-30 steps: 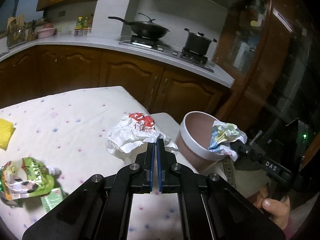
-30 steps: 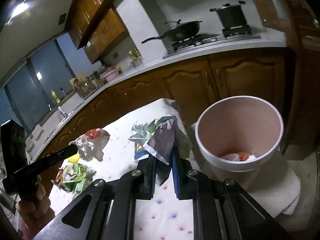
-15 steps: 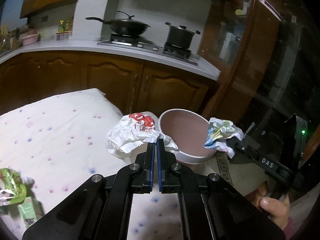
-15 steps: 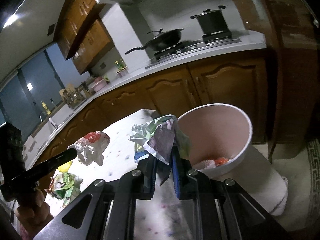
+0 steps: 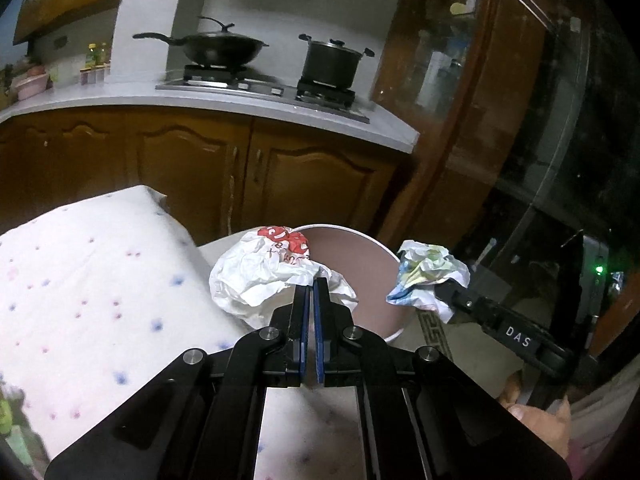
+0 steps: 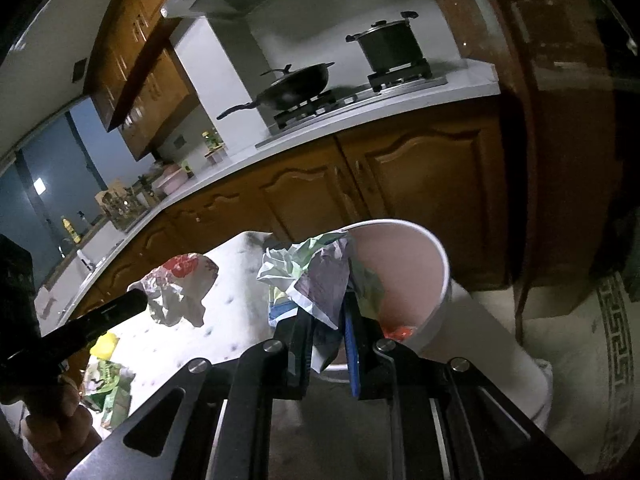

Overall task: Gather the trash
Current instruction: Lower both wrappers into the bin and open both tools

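Observation:
My left gripper [image 5: 311,286] is shut on a crumpled white wrapper with red print [image 5: 264,272], held over the near left rim of the pink-lined white bin [image 5: 360,254]. My right gripper [image 6: 328,312] is shut on a crumpled multicoloured wrapper [image 6: 316,276], held at the bin's left rim [image 6: 432,248]. The multicoloured wrapper also shows in the left wrist view [image 5: 426,276], at the bin's right rim. The white wrapper shows in the right wrist view [image 6: 180,288]. Red and white trash lies in the bin's bottom [image 6: 396,332].
A table with a dotted white cloth [image 5: 92,288] stands left of the bin. A green packet [image 6: 106,384] and a yellow thing [image 6: 105,345] lie on it. Wooden cabinets [image 5: 312,184] and a counter with a wok [image 5: 222,48] and pot [image 5: 330,62] stand behind.
Both grippers have moved toward the bin with their wrappers. The white wrapper now overlaps the bin's rim, and the multicoloured one hangs at the rim.

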`<state>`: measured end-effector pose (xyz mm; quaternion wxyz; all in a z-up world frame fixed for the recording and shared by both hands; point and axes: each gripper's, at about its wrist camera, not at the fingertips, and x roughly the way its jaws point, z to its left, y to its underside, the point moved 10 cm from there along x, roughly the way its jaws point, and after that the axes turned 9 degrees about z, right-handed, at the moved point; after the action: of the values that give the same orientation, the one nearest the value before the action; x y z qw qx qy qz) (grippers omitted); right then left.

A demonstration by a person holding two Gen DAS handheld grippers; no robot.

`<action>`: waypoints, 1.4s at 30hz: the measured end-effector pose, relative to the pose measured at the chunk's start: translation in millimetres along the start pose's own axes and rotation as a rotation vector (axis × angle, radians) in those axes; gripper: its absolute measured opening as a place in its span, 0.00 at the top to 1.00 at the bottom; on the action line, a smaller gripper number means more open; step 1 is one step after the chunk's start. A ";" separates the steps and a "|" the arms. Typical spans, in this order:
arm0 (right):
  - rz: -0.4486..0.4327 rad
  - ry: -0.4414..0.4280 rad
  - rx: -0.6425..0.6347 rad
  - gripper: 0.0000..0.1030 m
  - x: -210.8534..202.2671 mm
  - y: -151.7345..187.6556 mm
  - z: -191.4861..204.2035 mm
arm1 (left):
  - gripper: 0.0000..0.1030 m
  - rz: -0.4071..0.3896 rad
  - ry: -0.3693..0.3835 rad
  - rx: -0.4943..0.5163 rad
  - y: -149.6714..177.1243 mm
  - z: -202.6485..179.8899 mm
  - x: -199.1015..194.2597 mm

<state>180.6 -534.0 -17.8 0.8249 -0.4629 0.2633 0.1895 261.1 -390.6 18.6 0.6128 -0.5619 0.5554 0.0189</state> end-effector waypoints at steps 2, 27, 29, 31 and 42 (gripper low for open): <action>-0.001 0.006 0.001 0.86 3.7 -2.8 -4.0 | 0.98 0.006 0.004 0.007 -2.8 -5.5 9.8; 0.061 0.043 0.045 0.68 46.2 -11.0 -37.3 | 0.72 0.108 0.016 0.040 -5.7 -23.7 89.2; 0.057 0.040 0.055 0.60 44.7 -10.0 -38.8 | 0.70 0.108 0.013 0.033 -4.2 -21.7 89.3; 0.058 0.039 0.060 0.59 44.1 -9.4 -38.7 | 0.69 0.110 0.011 0.023 -2.5 -18.8 88.1; 0.036 0.017 0.065 0.26 33.4 -7.7 -24.3 | 0.51 0.093 -0.004 -0.039 7.9 4.1 64.1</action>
<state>204.9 -556.5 -43.6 0.8338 -0.4324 0.2847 0.1918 283.2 -423.3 -32.7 0.6014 -0.5472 0.5792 0.0592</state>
